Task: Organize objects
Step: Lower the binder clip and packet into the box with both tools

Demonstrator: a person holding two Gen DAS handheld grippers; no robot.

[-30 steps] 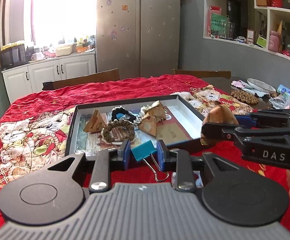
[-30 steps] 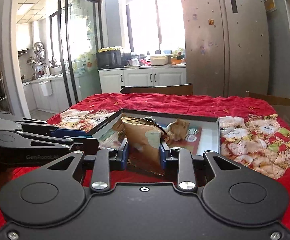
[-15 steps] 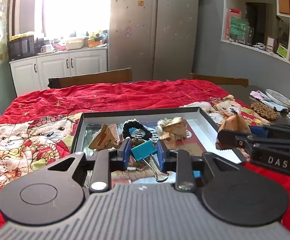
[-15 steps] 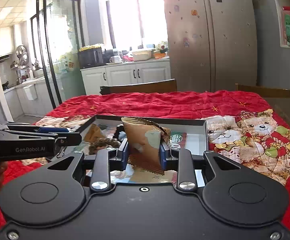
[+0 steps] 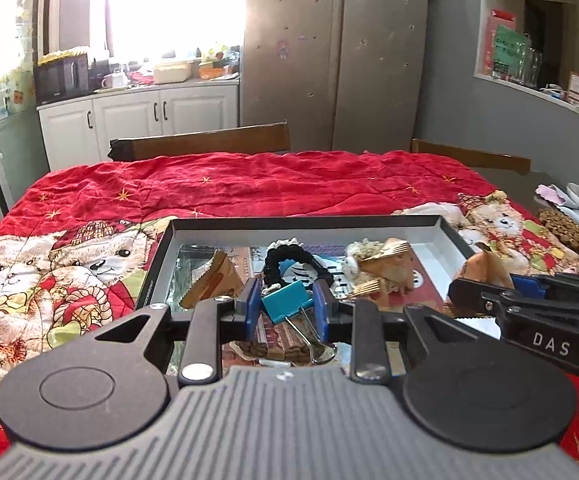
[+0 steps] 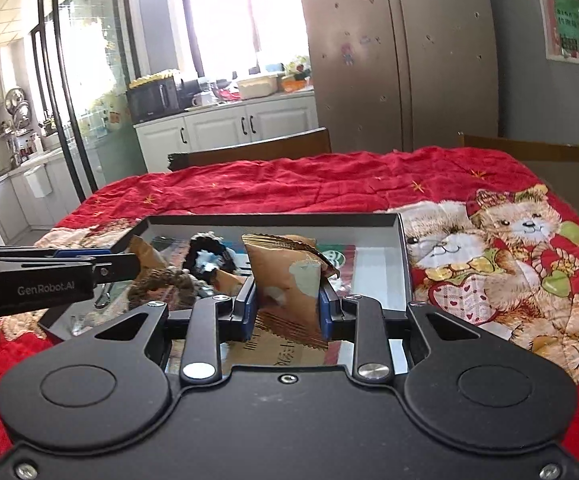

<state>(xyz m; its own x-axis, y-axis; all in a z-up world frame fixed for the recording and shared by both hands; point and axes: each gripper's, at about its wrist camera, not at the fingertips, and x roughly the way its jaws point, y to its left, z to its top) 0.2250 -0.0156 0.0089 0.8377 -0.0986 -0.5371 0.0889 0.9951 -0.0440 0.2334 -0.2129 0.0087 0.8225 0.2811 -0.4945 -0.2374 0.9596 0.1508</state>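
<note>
Angled down over tray of packets and bracelets: left gripper fingers clamped on binder clip, right gripper fingers on snack packet.

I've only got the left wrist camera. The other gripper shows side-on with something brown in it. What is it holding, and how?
Observer: The right gripper has its fingers pressed on both sides of a brown foil snack packet, held upright.
Operator: Is it over the tray?
Observer: Yes. Its jagged bottom edge hangs below the fingers, over the near part of the tray. A brown printed sheet appears to lie under it.
Operator: Anything off to the left that I'm missing?
Observer: A glass sliding door stands there, with a kitchen behind it.
</note>
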